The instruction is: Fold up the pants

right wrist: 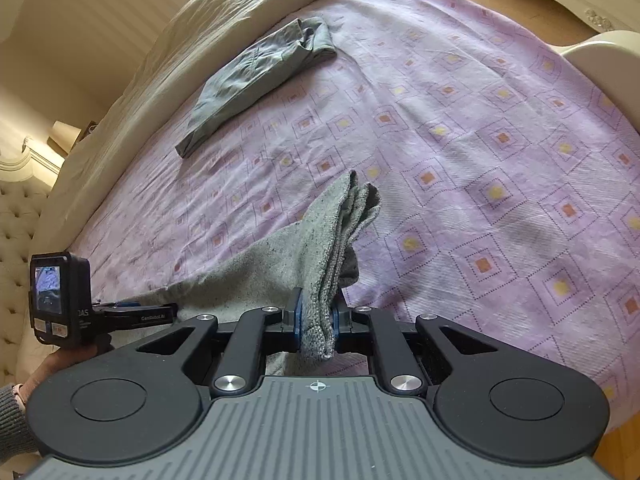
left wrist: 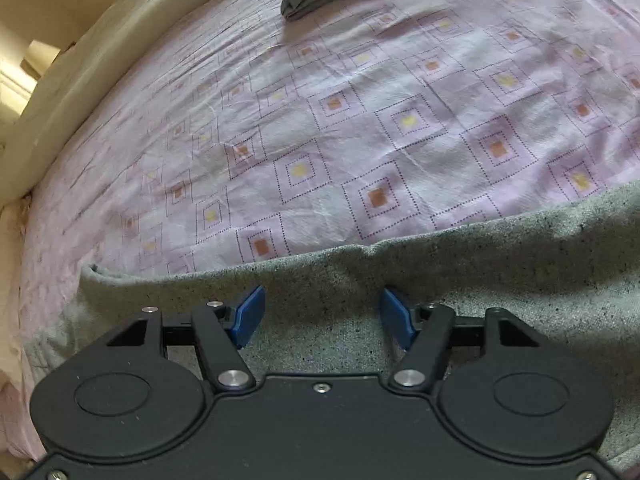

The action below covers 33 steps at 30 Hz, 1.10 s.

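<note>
Two claws: one per hand, each with two blue pads.
Left claw point(left wrist: 322, 314): fingers spread apart, hovering just over the grey speckled pants point(left wrist: 480, 272), gripping nothing.
Right claw point(right wrist: 316, 316): pinched on a bunched fold of the same pants point(right wrist: 332, 232), the cloth rising in a peak past the pads.
Pants being folded: one pair, lying at the near edge of the bed point(right wrist: 480, 160).
Other garments: one grey-green folded piece point(right wrist: 256, 76), well apart, near the cream duvet point(right wrist: 192, 36).
Sheet: one, lilac with dotted squares.
</note>
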Motion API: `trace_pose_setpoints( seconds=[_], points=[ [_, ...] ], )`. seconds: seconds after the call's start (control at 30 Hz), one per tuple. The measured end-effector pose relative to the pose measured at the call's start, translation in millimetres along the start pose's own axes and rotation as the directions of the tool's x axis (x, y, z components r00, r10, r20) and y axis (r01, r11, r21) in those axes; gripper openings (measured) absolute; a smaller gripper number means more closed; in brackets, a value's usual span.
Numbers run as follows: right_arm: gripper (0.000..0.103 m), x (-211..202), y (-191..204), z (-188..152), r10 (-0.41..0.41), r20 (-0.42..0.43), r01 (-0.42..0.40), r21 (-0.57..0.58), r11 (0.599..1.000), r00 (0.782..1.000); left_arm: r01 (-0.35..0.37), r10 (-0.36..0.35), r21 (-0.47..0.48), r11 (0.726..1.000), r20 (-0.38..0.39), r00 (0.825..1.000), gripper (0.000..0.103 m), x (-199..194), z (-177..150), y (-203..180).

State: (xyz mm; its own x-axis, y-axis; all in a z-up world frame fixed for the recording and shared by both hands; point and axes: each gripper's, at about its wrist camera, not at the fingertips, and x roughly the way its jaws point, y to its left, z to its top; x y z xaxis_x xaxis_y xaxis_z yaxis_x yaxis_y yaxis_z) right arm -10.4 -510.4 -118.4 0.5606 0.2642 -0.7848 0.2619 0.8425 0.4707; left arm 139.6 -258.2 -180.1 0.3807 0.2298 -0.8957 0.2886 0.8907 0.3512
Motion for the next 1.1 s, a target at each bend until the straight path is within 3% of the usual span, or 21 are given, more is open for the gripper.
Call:
trace_pose_setpoints(
  seconds=[0.13, 0.23, 0.3, 0.4, 0.43, 0.57, 0.73, 0.83, 0.97, 1.1],
  points=[
    [0.013, -6, 8, 0, -0.001, 0.024, 0.001, -0.003, 1.000, 1.000, 0.076, -0.075, -0.079, 0.994, 0.023, 0.997, 0.066, -24, -18, 18],
    [0.013, -9, 15, -1, -0.011, 0.043, 0.011, -0.009, 1.000, 0.999, 0.162, -0.164, -0.130, 0.978, -0.006, 0.986, 0.066, -37, -49, 25],
    [0.013, -11, 22, -3, -0.028, 0.055, 0.029, -0.015, 0.999, 0.998, 0.211, -0.215, -0.101, 0.972, -0.029, 0.976, 0.066, -42, -74, 24],
    [0.013, -13, 34, -7, -0.058, 0.079, 0.059, -0.009, 0.998, 0.995, 0.259, -0.257, 0.016, 0.966, -0.090, 0.962, 0.066, -35, -105, 11],
    [0.013, -14, 39, -8, -0.068, 0.088, 0.070, -0.009, 0.998, 0.994, 0.262, -0.259, 0.033, 0.965, -0.064, 0.964, 0.068, -35, -112, 12],
    [0.013, -23, 83, -16, -0.135, 0.146, 0.146, -0.067, 0.987, 0.980, 0.341, -0.343, -0.045, 0.939, -0.043, 0.938, 0.068, -39, -110, 49],
    [0.013, -30, 187, -35, -0.120, 0.220, 0.172, -0.234, 0.957, 0.968, 0.336, -0.336, -0.106, 0.936, 0.023, 0.942, 0.066, -38, -111, 130],
    [0.013, -14, 256, -54, -0.050, 0.219, 0.118, -0.310, 0.943, 0.974, 0.341, -0.344, -0.164, 0.926, 0.010, 0.939, 0.066, -24, -123, 186],
    [0.013, 53, 335, -91, 0.035, 0.129, 0.021, -0.407, 0.913, 0.991, 0.283, -0.292, -0.214, 0.935, -0.010, 0.956, 0.066, 0, -143, 253],
    [0.013, 137, 386, -135, 0.075, 0.009, -0.063, -0.460, 0.886, 0.997, 0.208, -0.225, -0.253, 0.945, -0.041, 0.974, 0.066, 14, -166, 306]
  ],
)
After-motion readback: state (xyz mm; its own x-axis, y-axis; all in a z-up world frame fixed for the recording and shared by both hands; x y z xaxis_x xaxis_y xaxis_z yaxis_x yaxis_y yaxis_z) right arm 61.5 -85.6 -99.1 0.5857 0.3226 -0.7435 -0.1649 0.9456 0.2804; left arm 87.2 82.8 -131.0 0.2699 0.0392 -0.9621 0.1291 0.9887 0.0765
